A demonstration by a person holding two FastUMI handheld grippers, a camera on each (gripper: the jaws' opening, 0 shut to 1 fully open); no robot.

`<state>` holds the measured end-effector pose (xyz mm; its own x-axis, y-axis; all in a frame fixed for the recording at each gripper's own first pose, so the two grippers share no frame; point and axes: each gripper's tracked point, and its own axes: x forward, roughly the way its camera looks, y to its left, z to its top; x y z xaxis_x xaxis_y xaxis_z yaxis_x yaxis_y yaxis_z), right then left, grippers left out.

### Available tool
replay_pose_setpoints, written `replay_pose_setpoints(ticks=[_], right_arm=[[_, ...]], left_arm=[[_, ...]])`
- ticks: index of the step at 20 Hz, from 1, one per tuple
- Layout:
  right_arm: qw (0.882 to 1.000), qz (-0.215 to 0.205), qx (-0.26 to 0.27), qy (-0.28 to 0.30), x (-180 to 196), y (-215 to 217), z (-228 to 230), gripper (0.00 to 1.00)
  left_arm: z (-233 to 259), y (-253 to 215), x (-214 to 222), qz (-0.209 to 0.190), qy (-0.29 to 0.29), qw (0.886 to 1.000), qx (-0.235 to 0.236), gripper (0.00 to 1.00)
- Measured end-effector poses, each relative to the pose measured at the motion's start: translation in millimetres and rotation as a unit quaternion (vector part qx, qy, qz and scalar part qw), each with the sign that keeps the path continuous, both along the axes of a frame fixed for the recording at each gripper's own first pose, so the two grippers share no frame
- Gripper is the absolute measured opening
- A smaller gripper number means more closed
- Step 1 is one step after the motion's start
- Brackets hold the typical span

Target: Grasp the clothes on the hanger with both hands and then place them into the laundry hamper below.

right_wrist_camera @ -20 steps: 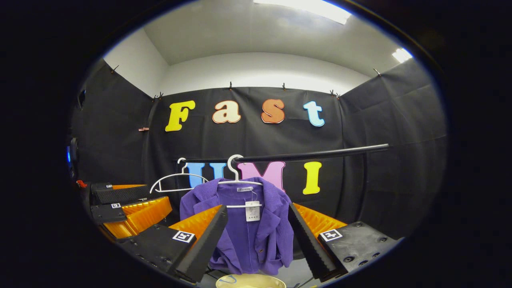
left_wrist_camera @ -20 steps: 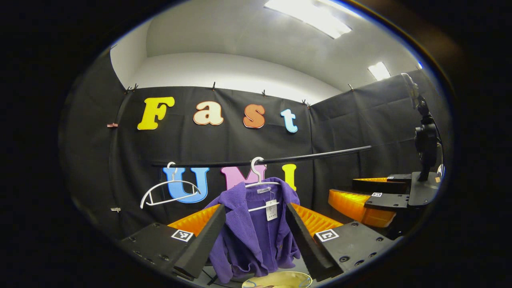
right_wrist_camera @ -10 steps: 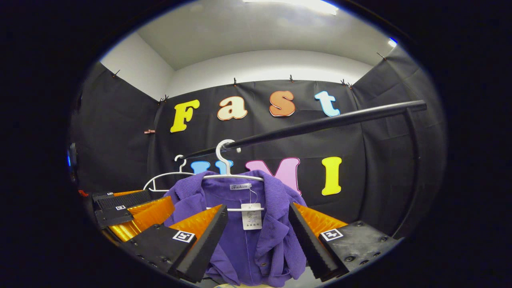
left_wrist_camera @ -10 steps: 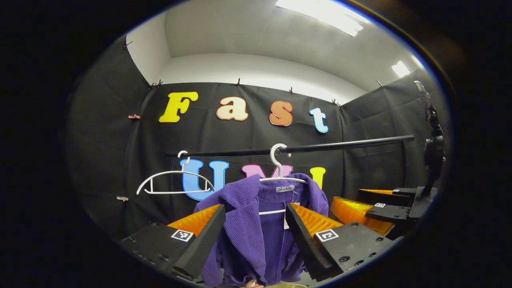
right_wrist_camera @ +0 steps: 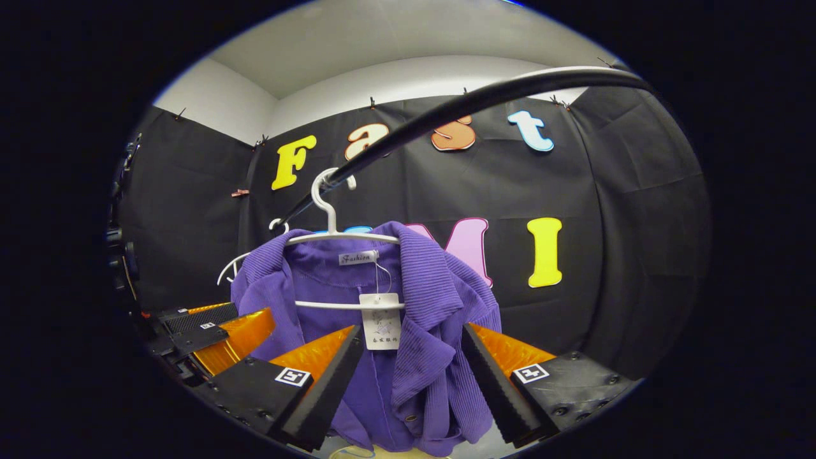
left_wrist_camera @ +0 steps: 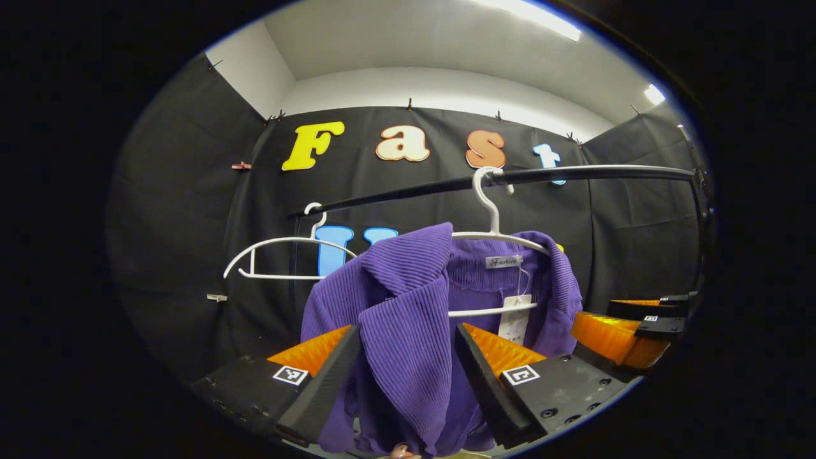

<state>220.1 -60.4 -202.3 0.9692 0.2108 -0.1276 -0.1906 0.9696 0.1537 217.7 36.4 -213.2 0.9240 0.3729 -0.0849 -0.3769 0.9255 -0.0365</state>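
what hangs here, counted

one purple jacket point(left_wrist_camera: 408, 319), on one white hanger point(left_wrist_camera: 497, 233). a second white hanger point(left_wrist_camera: 280, 255) hangs bare beside it, so two hangers in all. one black rail point(left_wrist_camera: 574, 173) carries both. one paper tag point(right_wrist_camera: 381, 328) dangles at the collar (a sewn label sits above it). two grippers: left gripper point(left_wrist_camera: 405, 363), right gripper point(right_wrist_camera: 411, 363), each with two fingers.

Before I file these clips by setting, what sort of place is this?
Probably a staged recording booth, not a home: black cloth walls, a bare rail with a purple cardigan on a white hanger and an empty hanger beside it, under ceiling strip lights.
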Motion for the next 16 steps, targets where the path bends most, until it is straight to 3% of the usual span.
replay_pose_setpoints(ticks=[4,13,16], right_arm=[[1.0,0.027,0.002,0.012,15,10,-18,0.99],[0.998,0.031,0.026,0.055,50,12,-55,0.99],[0.997,0.036,0.025,0.062,66,21,-72,0.93]], left_arm=[[-20,10,16,0.021,0.009,0.999,-0.027,0.95],[-42,24,48,0.075,0.017,0.997,-0.01,0.95],[-46,29,52,0.081,0.012,0.997,-0.006,0.95]])
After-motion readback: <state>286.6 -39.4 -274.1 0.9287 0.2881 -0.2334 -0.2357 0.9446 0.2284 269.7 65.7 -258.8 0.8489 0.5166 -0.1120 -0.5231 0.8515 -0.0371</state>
